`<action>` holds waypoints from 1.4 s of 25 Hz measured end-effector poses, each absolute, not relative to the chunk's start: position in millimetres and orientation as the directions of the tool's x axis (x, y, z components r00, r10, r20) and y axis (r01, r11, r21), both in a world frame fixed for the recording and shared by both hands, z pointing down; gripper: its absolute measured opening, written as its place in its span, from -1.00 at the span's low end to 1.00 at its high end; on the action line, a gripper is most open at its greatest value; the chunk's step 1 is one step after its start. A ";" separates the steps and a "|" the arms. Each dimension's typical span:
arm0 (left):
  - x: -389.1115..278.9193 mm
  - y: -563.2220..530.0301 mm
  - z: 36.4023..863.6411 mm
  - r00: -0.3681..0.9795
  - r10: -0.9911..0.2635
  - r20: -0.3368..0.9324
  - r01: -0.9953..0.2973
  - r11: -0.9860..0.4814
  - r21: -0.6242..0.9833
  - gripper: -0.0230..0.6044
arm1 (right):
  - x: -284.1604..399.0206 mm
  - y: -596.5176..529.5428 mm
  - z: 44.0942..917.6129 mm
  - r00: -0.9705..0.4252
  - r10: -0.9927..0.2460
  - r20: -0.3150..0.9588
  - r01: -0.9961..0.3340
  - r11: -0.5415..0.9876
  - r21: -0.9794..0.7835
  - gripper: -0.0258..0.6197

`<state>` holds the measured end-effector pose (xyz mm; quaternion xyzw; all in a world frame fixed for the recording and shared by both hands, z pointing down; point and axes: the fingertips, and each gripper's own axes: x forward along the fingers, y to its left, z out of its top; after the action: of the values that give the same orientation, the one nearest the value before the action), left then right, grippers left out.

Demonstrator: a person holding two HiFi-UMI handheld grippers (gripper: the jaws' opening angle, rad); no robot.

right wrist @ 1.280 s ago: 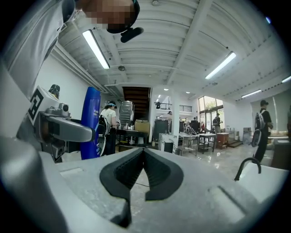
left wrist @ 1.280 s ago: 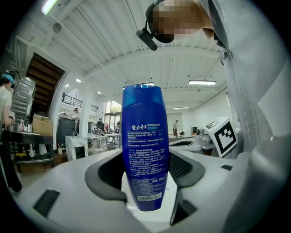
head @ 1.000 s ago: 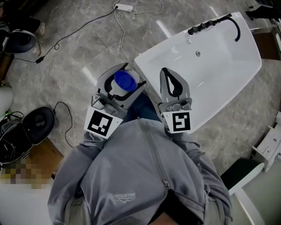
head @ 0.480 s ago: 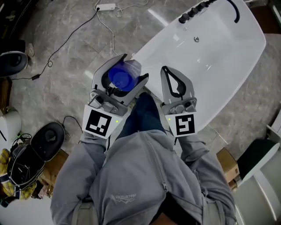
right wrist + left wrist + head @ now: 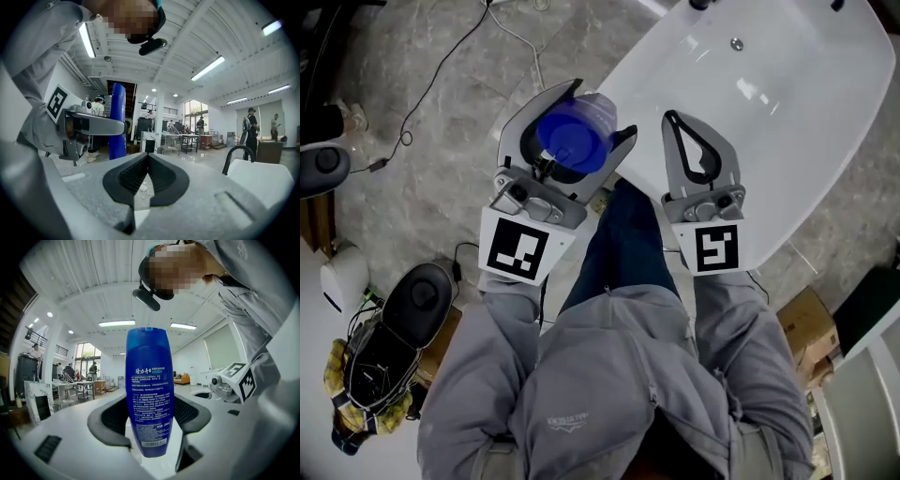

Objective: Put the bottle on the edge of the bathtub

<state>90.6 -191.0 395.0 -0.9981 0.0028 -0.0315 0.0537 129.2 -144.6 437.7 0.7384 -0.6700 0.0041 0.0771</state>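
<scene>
Head view: left gripper [image 5: 581, 127] clamps an upright blue bottle [image 5: 572, 142] beside the white bathtub [image 5: 787, 112]; right gripper [image 5: 680, 122] is closed, empty.

The floor [image 5: 412, 103] is grey marbled stone in the head view. Thin cables [image 5: 441, 75] trail over it toward 11 o'clock, a dark rounded case [image 5: 408, 305] lies at 8 o'clock, and cardboard boxes [image 5: 806, 323] sit at 4 o'clock. The left gripper view shows a white ribbed ceiling [image 5: 84, 282] with two strip lights [image 5: 117, 323] at 12 o'clock. Tall bright windows [image 5: 84, 355] and work tables [image 5: 70, 389] are at 9 o'clock, an orange sofa [image 5: 181, 378] stands by the far white wall, and a pale blind [image 5: 220, 350] hangs at 3 o'clock. In the right gripper view a white column [image 5: 159, 119] stands at centre, with more windows and tables just right of it and another strip light at 1 o'clock.
</scene>
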 end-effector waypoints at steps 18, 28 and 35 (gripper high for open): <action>172.7 -250.1 537.4 0.994 0.043 0.098 0.047 -0.998 -0.036 -0.06 | 189.9 -205.6 572.0 0.123 -0.979 0.165 -0.991 -0.112 0.073 -0.92; 207.2 -253.3 589.1 0.988 0.054 0.147 0.069 -0.993 -0.094 -0.06 | 204.8 -206.2 634.6 0.068 -0.971 0.228 -0.997 -0.056 0.061 -0.92; 223.9 -247.7 606.2 0.981 0.051 0.185 0.071 -0.992 -0.105 -0.06 | 222.6 -205.2 642.3 0.076 -0.968 0.238 -0.996 -0.065 0.055 -0.92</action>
<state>223.9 -247.7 606.2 -0.9938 -0.0306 -0.0914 0.0557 222.6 -205.2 642.3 0.7263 -0.6762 0.0690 0.1022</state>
